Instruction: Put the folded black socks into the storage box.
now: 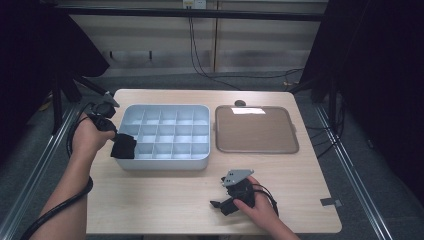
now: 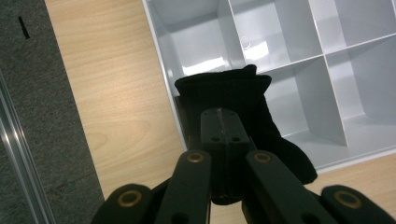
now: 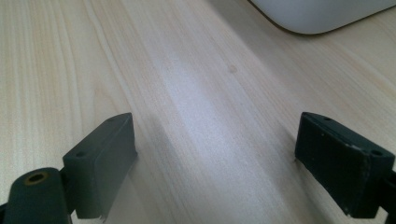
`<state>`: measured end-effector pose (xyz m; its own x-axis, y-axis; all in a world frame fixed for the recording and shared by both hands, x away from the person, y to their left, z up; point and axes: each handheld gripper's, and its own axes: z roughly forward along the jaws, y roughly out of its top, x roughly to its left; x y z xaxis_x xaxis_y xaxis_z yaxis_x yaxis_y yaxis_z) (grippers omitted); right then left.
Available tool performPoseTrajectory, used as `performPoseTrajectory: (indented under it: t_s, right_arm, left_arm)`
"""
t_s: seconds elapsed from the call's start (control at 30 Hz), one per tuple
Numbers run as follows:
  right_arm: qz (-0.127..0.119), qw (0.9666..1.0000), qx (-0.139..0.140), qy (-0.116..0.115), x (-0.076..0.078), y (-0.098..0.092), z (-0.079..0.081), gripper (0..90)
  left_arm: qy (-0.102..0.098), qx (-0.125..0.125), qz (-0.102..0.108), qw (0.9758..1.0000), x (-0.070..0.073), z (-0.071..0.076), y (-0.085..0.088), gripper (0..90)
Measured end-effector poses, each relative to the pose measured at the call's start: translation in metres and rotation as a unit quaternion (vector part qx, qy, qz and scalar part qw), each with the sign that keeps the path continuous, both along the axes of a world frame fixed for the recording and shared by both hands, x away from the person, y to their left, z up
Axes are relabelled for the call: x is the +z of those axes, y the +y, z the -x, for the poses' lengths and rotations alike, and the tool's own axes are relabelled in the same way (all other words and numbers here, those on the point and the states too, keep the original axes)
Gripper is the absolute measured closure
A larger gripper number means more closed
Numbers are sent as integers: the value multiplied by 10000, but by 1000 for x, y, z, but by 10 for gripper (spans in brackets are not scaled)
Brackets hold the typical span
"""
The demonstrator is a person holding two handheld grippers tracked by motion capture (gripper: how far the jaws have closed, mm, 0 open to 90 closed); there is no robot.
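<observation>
Pale wood makes up the surface (image 1: 165,200), with dark curtains at either side and cables trailing along the back wall; on it sit a grey compartment tray (image 1: 165,162) and, just beside it to the right, a flat brown tray (image 1: 257,149) that carries nothing. At the compartment tray's near left corner, the left hand-held gripper (image 1: 120,145) has its jaws pressed together on a black cloth (image 2: 243,100) — a soft, folded piece, perhaps a sock or glove, though the frames do not settle which. In the left gripper view the cloth drapes from the clamped jaws across the tray's outer wall and over the corner compartment; whether it rests on the compartment floor or hangs just above it I cannot tell. The right hand-held gripper (image 1: 226,202) lies low near the front edge of the surface, well apart from both trays, its jaws wide apart with only bare wood between them. The step in hand looks like handling the cloth at that corner cell — either lifting it out or setting it in. The next move calls for a steady vertical motion that clears the thin dividers, since limp fabric could snag on a wall or drag the light tray sideways.
</observation>
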<state>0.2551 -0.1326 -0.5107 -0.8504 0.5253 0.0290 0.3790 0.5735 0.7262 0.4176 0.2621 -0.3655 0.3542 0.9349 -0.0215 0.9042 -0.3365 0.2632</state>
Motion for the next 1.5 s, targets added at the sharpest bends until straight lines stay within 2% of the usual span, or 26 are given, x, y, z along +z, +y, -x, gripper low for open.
performPoseTrajectory:
  t_s: [0.6, 0.77, 0.8, 0.9, 1.13, 1.5]
  right_arm:
    - [2, 10000, 1, -7, 0, 0, 0, 117]
    - [1, 10000, -2, 1, 0, 0, 0, 117]
    - [1, 10000, 0, -6, 0, 0, 0, 117]
    - [1, 10000, 3, -8, 0, 0, 0, 117]
    - [0, 10000, 1, 0, 0, 0, 0, 117]
    - [-1, 10000, 37, -16, 0, 0, 0, 117]
  left_arm:
    - [105, 16, 2, 9999, -18, -1, 3, 900]
    - [60, 14, 19, 10000, -14, 0, 3, 892]
    - [6, -15, 46, 10000, -11, 0, 1, 891]
    - [5, -80, 22, 10000, -9, 0, -1, 892]
    - [170, -12, 138, 9998, -27, -3, -4, 894]
    - [312, -87, 44, 9995, -39, -4, -11, 900]
